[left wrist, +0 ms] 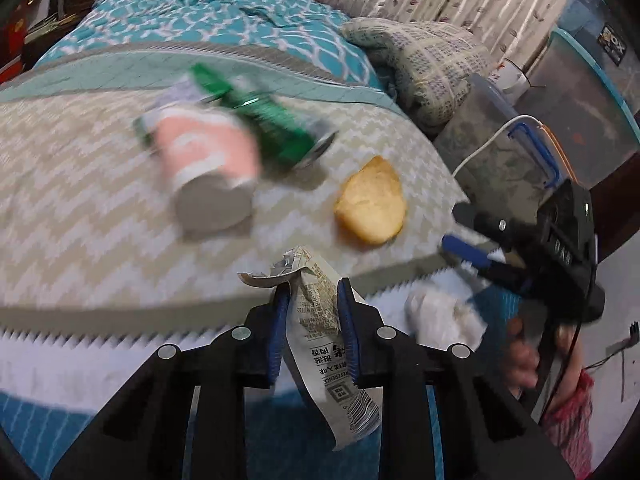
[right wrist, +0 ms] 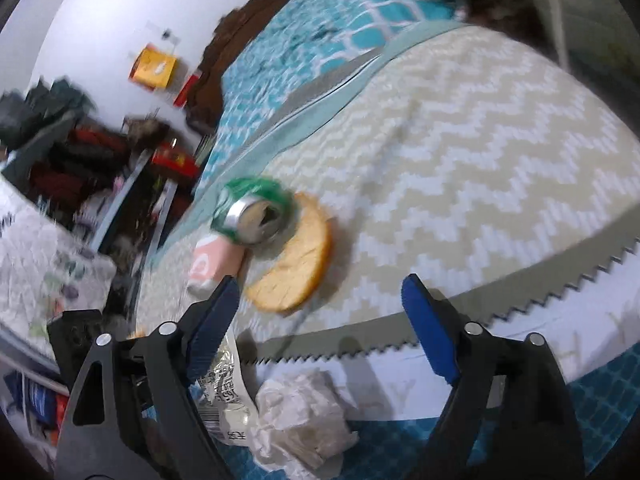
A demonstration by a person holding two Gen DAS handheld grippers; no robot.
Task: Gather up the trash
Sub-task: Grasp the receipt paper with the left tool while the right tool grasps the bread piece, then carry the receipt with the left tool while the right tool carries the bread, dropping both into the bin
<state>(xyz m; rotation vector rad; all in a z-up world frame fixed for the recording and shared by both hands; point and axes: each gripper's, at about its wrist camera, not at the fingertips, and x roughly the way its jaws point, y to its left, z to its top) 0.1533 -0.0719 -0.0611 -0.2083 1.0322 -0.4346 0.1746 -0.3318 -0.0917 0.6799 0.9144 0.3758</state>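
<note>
Left-wrist view, left to right: a pink can [left wrist: 208, 160] and a green can [left wrist: 276, 128] lie tipped on their sides, touching, on the zigzag-patterned blanket [left wrist: 80, 200] that covers the bed; both are blurred. Just to their right lies a pale yellow, crust-like piece of food [left wrist: 372, 200], apart from the cans. In the foreground the left gripper [left wrist: 312, 304] has its jaws closed on a crumpled printed wrapper [left wrist: 320, 332], whose barcode end hangs free below the pads; the grip sits near the torn top, probably so that the wrapper can be carried away in one piece. To the right, a crumpled white tissue [left wrist: 444, 316] lies at the blanket's saw-toothed edge, and beyond it the right gripper [left wrist: 472, 252] enters the frame, held by a hand [left wrist: 520, 356]. Right-wrist view, left to right: cluttered shelves [right wrist: 80, 168]; the same wrapper [right wrist: 224, 384] beside the left finger; the pink can [right wrist: 212, 260], the green can [right wrist: 252, 212] with its open top facing the camera, and the food piece [right wrist: 296, 256] partly behind it; the tissue [right wrist: 300, 412] low between the fingers. The right gripper [right wrist: 320, 320] has its jaws wide apart, holding nothing, seemingly poised over the tissue as its next pick.
</note>
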